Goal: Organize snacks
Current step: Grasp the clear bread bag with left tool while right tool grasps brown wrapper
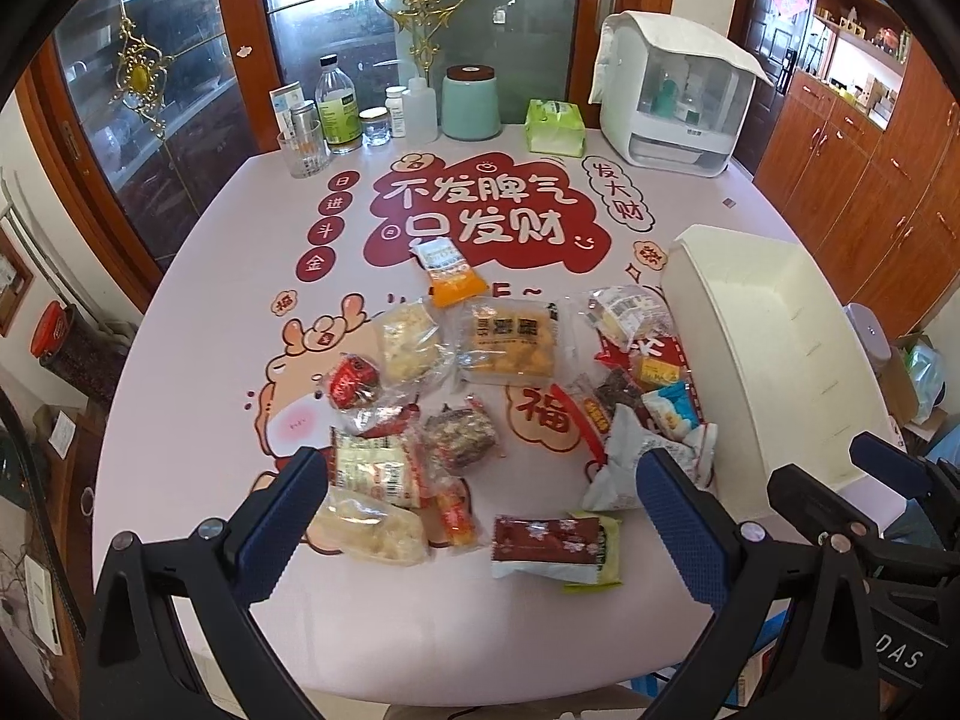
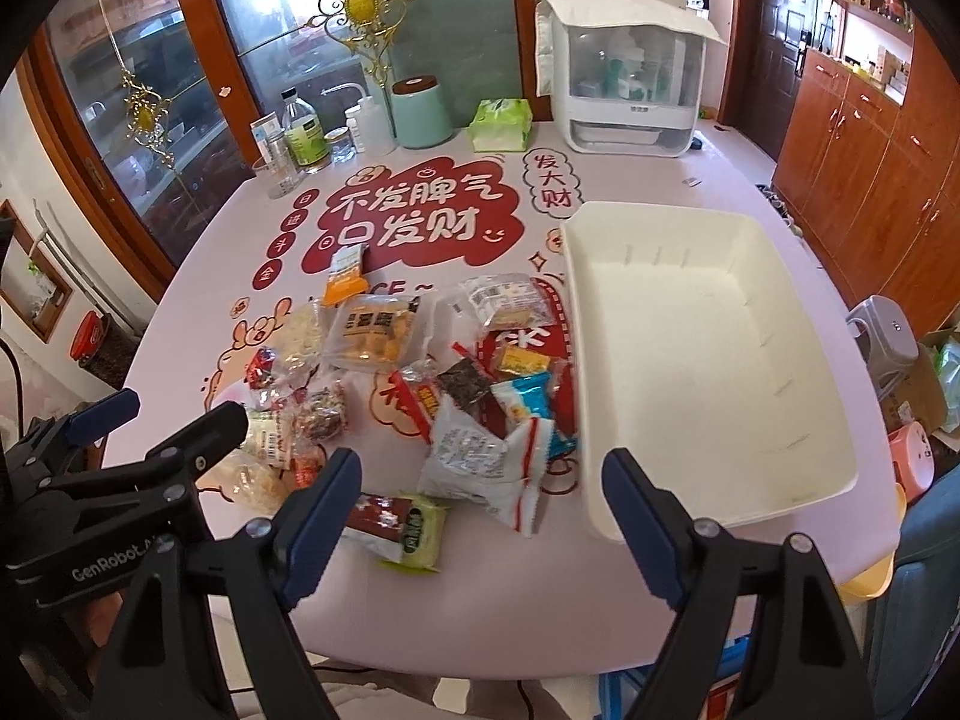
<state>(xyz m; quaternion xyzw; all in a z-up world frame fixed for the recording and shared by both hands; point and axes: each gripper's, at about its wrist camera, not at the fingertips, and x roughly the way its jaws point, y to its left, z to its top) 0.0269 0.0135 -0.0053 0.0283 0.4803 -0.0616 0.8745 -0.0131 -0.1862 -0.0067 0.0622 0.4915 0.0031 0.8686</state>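
Observation:
Several wrapped snacks (image 1: 504,354) lie scattered on the pink table (image 1: 198,312), also seen in the right wrist view (image 2: 366,333). An empty cream bin (image 2: 708,360) stands to their right; it shows in the left wrist view (image 1: 768,354). My left gripper (image 1: 480,480) is open and empty above the near snacks, a maroon packet (image 1: 549,543) just below it. My right gripper (image 2: 480,483) is open and empty over a white packet (image 2: 480,462), beside the bin's near left corner. Each gripper shows in the other's view: the right (image 1: 840,480), the left (image 2: 162,414).
At the table's far edge stand bottles and jars (image 1: 342,108), a green canister (image 1: 471,99), a tissue pack (image 1: 555,126) and a white covered organizer (image 1: 672,90). Wooden cabinets (image 2: 870,168) line the right wall. A stool (image 2: 885,336) stands off the right edge.

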